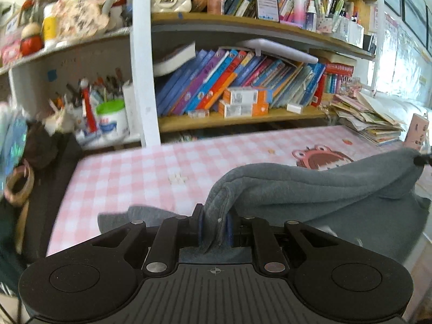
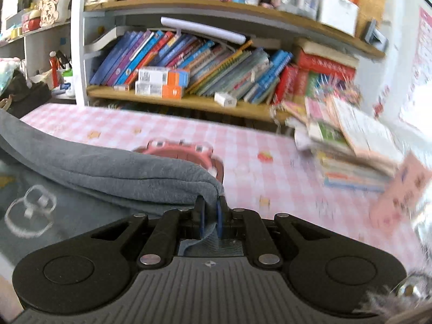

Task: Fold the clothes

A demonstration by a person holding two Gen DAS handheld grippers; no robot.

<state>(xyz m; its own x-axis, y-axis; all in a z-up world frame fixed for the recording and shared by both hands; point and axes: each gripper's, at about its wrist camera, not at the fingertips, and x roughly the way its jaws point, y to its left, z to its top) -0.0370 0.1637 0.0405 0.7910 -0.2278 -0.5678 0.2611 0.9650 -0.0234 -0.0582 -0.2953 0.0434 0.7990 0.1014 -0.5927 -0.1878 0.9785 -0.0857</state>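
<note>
A grey garment [image 1: 310,189] hangs in a raised fold above the pink checked table cover [image 1: 129,172]. My left gripper [image 1: 214,216] is shut on a thick bunched edge of it, with cloth filling the gap between the blue pads. At the far right of the left wrist view the fold rises to the tip of the other gripper. In the right wrist view my right gripper [image 2: 211,208] is shut on the garment's [image 2: 116,172] other corner. A white outline print [image 2: 29,213] shows on the lower layer lying flat at the left.
A bookshelf [image 1: 237,118] packed with leaning books runs along the table's far edge. A loose pile of books and papers [image 2: 348,145] sits at the table's right end. Cups of pens [image 1: 108,113] and dark bags [image 1: 37,143] crowd the left end. A cartoon print [image 1: 318,156] marks the cover.
</note>
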